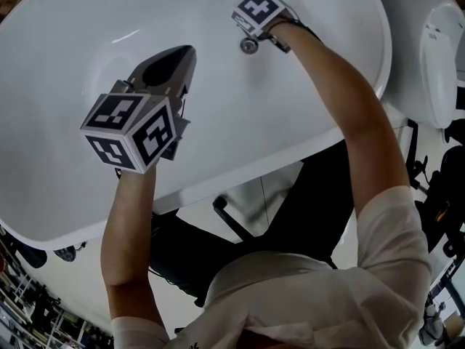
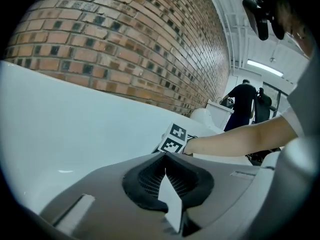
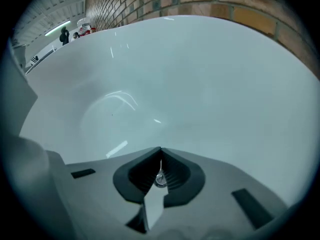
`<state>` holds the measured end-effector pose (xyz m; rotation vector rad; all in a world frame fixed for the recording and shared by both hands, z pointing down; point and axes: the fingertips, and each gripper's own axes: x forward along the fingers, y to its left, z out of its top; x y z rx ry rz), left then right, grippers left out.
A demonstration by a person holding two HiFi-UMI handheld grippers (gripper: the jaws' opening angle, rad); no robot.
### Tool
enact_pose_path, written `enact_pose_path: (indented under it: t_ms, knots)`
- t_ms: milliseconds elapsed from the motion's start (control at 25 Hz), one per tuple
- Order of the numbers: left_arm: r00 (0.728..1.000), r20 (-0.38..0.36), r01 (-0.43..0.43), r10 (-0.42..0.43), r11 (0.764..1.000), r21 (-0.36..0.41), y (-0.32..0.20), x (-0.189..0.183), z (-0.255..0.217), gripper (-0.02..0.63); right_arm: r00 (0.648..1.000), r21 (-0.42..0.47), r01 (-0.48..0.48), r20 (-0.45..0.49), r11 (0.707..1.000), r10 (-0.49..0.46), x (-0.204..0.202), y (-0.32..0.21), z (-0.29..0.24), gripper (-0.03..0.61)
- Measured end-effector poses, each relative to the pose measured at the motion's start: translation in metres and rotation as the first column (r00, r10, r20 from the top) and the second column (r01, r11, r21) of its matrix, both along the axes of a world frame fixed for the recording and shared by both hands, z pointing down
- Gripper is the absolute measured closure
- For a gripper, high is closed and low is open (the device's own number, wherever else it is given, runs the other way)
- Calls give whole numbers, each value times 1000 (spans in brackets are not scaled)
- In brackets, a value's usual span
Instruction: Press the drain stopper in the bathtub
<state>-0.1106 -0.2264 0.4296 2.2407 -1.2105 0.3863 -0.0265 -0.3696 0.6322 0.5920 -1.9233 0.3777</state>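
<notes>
The drain stopper [image 1: 248, 46] sits in the floor of the white bathtub [image 1: 312, 107], toward its far end. The right gripper [image 1: 252, 36], jaws clenched together, has its tip at the stopper. The left gripper [image 1: 183, 55], likewise clenched and empty, hangs over the tub's middle. A brick wall [image 2: 125, 44] rises behind the tub

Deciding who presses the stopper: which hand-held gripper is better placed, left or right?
Right. The right hand-held gripper is close above the drain stopper, jaws together. The left hand-held gripper hovers farther off over the bathtub floor.
</notes>
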Motion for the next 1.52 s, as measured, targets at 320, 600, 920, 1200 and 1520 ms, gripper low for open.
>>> enact_pose_path:
  t_ms: [320, 600, 920, 1200, 1520]
  knots:
    - [1000, 16, -23, 25, 996, -85, -13, -1, 37, 604, 996, -107, -30, -93, 994, 20, 25, -10, 72, 561]
    - [1000, -2, -26, 26, 987, -160, -12, -16, 65, 604, 992, -180, -38, -125, 983, 16, 26, 1, 119, 561]
    - [999, -23, -32, 28, 980, -194, -6, -14, 79, 604, 988, -256, -52, -155, 965, 12, 35, 18, 170, 563]
    - [998, -65, -19, 4, 972, -233, 3, -7, 94, 604, 986, -308, -109, -153, 945, 64, 53, 29, 206, 563]
    - [994, -96, -72, 48, 963, -261, 8, -3, 93, 604, 983, -374, -158, -145, 914, 111, 53, 36, 222, 563]
